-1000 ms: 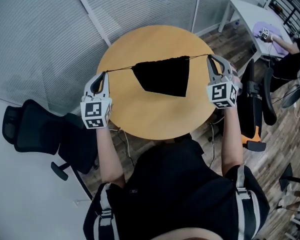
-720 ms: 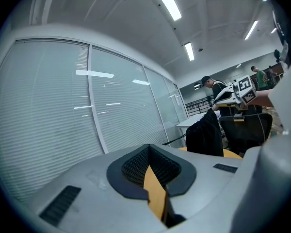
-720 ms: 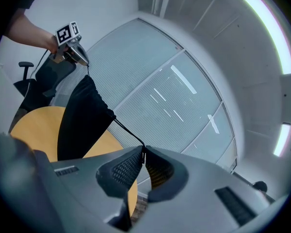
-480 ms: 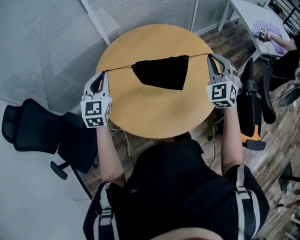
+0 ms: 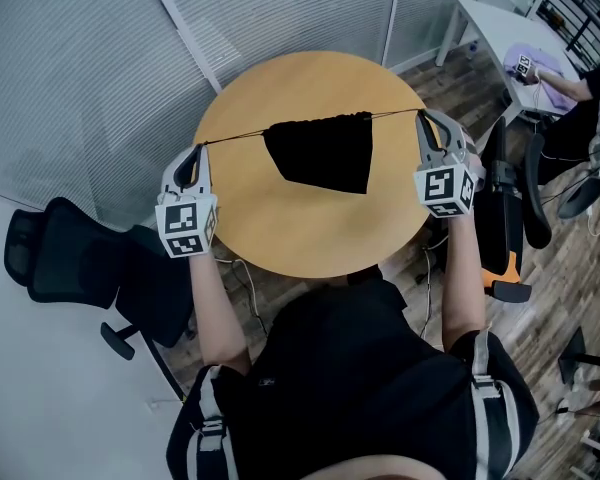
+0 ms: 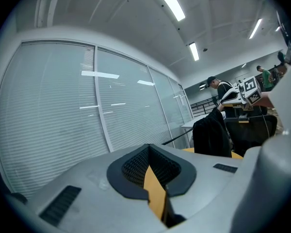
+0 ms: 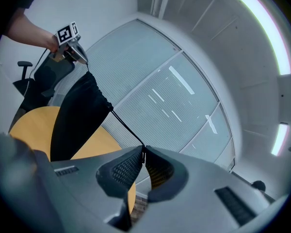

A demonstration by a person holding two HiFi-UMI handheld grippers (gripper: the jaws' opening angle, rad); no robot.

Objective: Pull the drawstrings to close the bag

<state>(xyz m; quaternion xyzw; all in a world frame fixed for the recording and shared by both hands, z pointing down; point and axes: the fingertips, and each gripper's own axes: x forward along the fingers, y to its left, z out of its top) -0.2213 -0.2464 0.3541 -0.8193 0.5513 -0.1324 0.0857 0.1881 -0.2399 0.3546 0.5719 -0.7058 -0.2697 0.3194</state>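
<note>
Over the round wooden tabletop (image 5: pixel 310 233), the black drawstring bag (image 5: pixel 325 153) hangs with its mouth gathered. The left drawstring (image 5: pixel 235 136) and right drawstring (image 5: pixel 395 115) run taut outward. The left gripper (image 5: pixel 200 147) pinches one and the right gripper (image 5: pixel 421 117) the other.

Plainly an office: glass partitions with slatted blinds (image 5: pixel 70 68) across the upper left, round wooden meeting table (image 5: pixel 280 228) at centre, black swivel chair (image 5: pixel 50 258) at lower left, white desk (image 5: pixel 485 23) upper right, ceiling strip lights (image 6: pixel 167 1) overhead.
</note>
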